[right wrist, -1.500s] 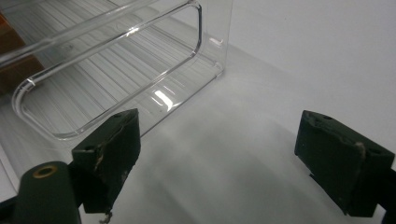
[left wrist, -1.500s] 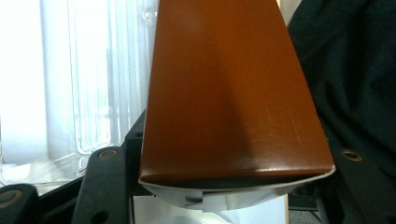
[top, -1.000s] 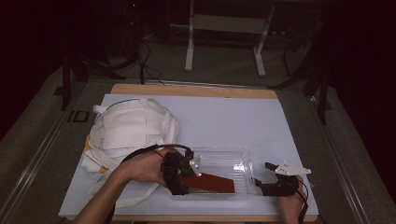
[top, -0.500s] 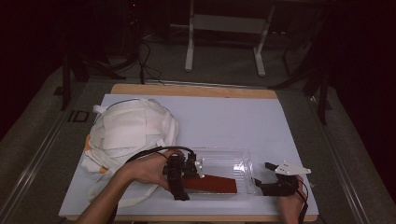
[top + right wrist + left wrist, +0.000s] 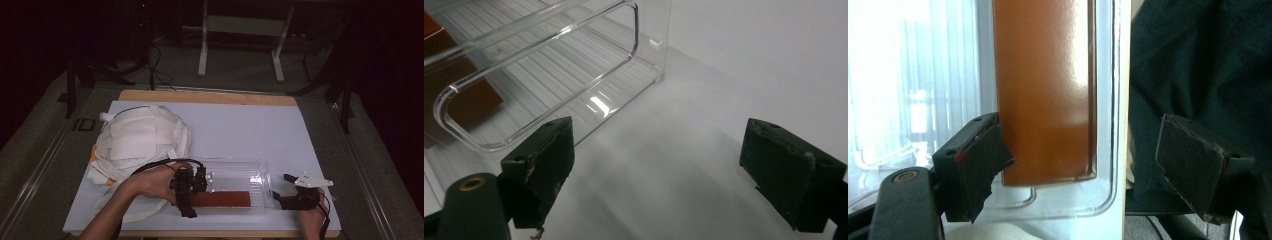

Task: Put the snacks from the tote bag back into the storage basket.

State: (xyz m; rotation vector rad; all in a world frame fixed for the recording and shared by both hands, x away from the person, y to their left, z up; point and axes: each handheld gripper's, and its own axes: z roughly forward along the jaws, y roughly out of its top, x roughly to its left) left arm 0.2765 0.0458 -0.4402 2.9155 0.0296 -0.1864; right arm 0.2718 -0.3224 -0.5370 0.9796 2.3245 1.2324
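left gripper (image 5: 186, 197) fingers, just opened and spread wide, stand over the brown bar (image 5: 220, 199) lying flat inside the clear tray (image 5: 260, 172) on the tabletop (image 5: 240, 130); the placing looks done. right gripper (image 5: 284, 191), spread and empty, waits beside the tray's end.

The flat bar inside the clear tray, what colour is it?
Glossy reddish-brown bar, best in the left gripper view.

White cloth bag (image 5: 137, 145) at the left of the pale table (image 5: 240, 130), metal stand (image 5: 242, 30) beyond
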